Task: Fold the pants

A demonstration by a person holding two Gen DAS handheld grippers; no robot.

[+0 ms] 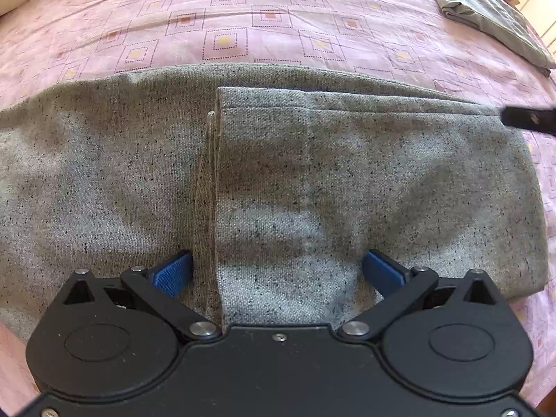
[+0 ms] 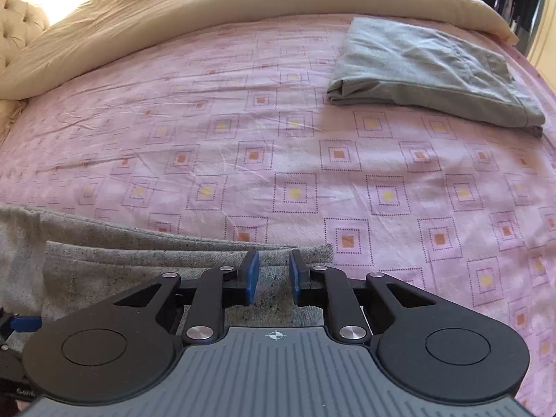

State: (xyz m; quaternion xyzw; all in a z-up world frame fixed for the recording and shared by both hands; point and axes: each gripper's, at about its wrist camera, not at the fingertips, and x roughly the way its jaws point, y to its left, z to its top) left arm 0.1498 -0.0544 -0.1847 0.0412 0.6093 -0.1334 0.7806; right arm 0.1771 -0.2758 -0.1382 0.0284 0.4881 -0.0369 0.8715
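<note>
Spread wide, the left gripper [image 1: 278, 271] hangs over speckled grey pants [image 1: 139, 173] lying folded on the bed [image 1: 243, 27], gripping nothing. At the fold's far end the right gripper [image 2: 274, 278] stands narrowly parted, its pads straddling the cloth edge without pinching it.

No readable text or labels

The pants [image 1: 312, 180] are grey flecked with black. The bedsheet [image 2: 243, 132] is pink, printed with dotted squares around yellow or orange centres. A folded garment [image 2: 427, 76] is plain grey, the duvet [image 2: 173, 17] cream. Both claws are black with blue pads [image 1: 173, 272].
</note>
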